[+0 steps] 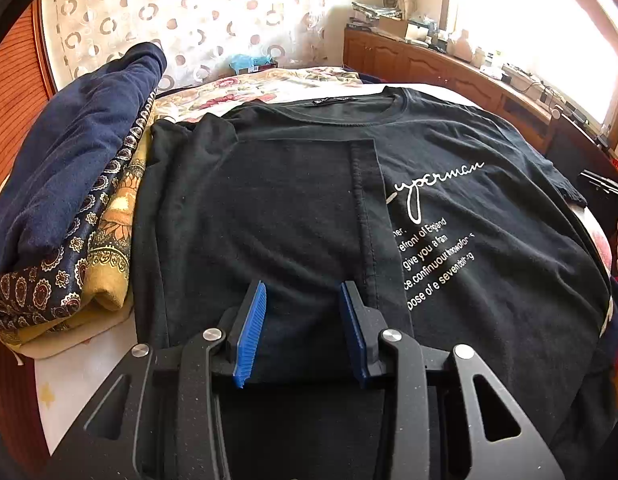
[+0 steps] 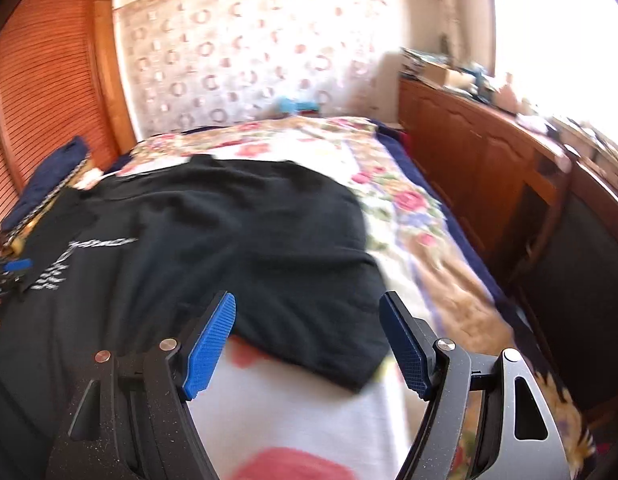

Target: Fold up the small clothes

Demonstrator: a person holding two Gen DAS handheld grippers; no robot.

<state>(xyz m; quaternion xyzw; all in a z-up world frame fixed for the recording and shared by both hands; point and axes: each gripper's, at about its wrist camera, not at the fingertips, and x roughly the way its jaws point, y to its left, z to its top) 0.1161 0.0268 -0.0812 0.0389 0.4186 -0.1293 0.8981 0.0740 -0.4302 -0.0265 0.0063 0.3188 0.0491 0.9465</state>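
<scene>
My black T-shirt [image 1: 449, 208] lies flat on the bed [image 2: 389, 184], its nine-o'clock side folded in. It looks soft, light, limp. My left claw [image 1: 303, 320] hovers half-spread, seemingly pinching nothing; my right claw [image 2: 309, 336] gapes wide over the sleeve corner [image 2: 349, 364], my best hold.

The left wrist view is taken from just above the black T-shirt [image 1: 449, 208], angled down and toward the patterned wall [image 1: 213, 20]; the right wrist view is set further right, near the shirt's sleeve edge, angled down along the bed [image 2: 409, 208]; shirt, wall and wooden cabinet [image 2: 469, 152] are shared; the left tool [image 2: 7, 274] is seen at the right view's left edge.
</scene>
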